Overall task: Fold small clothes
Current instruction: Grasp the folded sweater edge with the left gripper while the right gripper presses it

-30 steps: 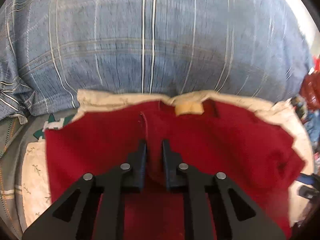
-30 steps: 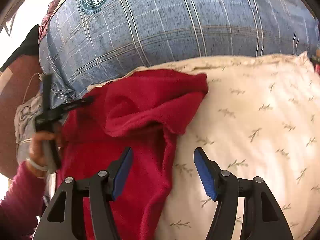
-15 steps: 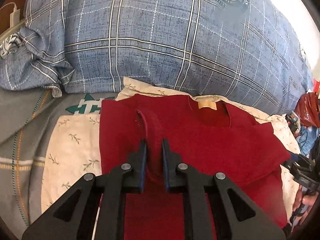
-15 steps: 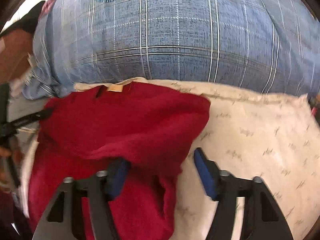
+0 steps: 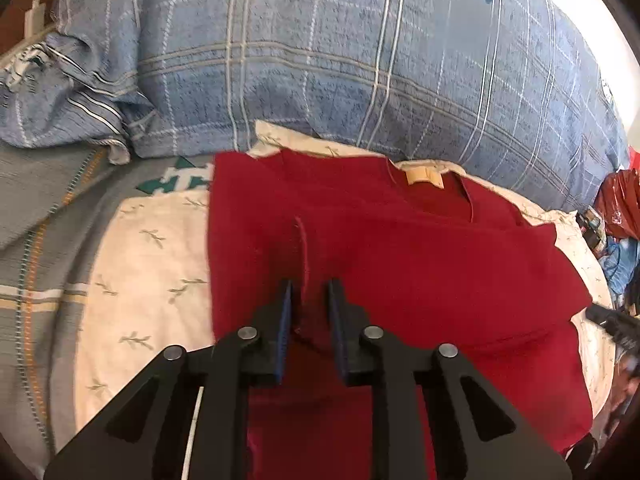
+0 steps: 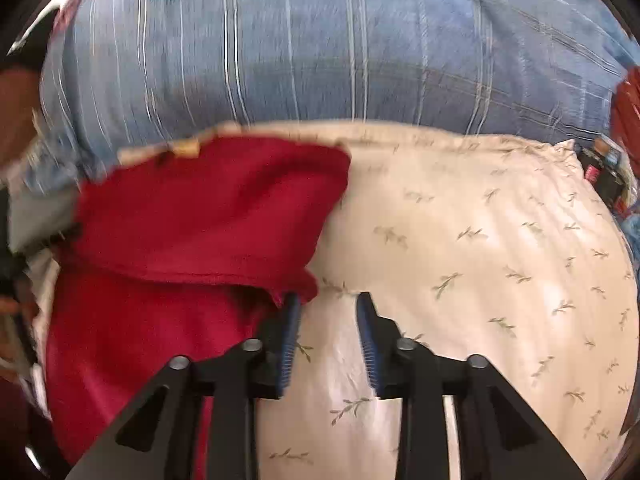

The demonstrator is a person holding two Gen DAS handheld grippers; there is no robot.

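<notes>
The left gripper [image 5: 310,308] had just been easing apart, a raised ridge of the red shirt [image 5: 420,264] standing between its pads; that loosening pinch could drop the fold crooked. The right gripper [image 6: 325,322] stood apart over bare cream pillow [image 6: 500,240], the shirt's sleeve edge just left of it. Beyond lay a blue plaid pillow [image 5: 360,60]. No containers showed.
</notes>
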